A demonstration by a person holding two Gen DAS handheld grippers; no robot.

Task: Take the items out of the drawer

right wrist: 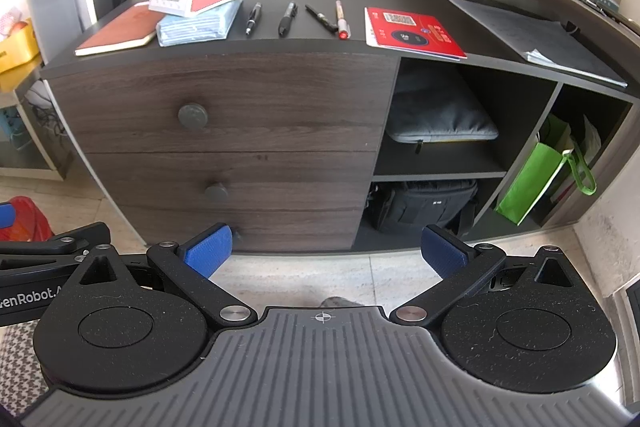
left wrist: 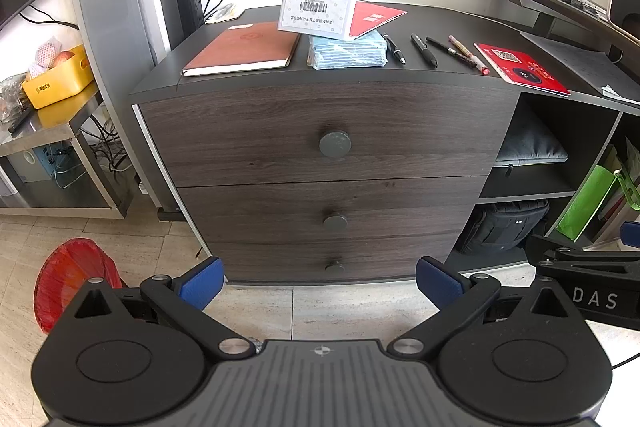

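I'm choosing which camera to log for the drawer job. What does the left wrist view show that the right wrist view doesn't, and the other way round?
Only the left wrist view shows the yellow basket on the steel table and the whole red bin. Only the right wrist view shows the whole green bag in the end compartment and the grey papers in full. Both show the three shut drawers, the top knob, the brown notebook, four pens and their own open jaws.

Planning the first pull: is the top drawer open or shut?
Shut. The top drawer sits flush with the fronts below it, no gap showing; both views agree. Nothing touches its knob.
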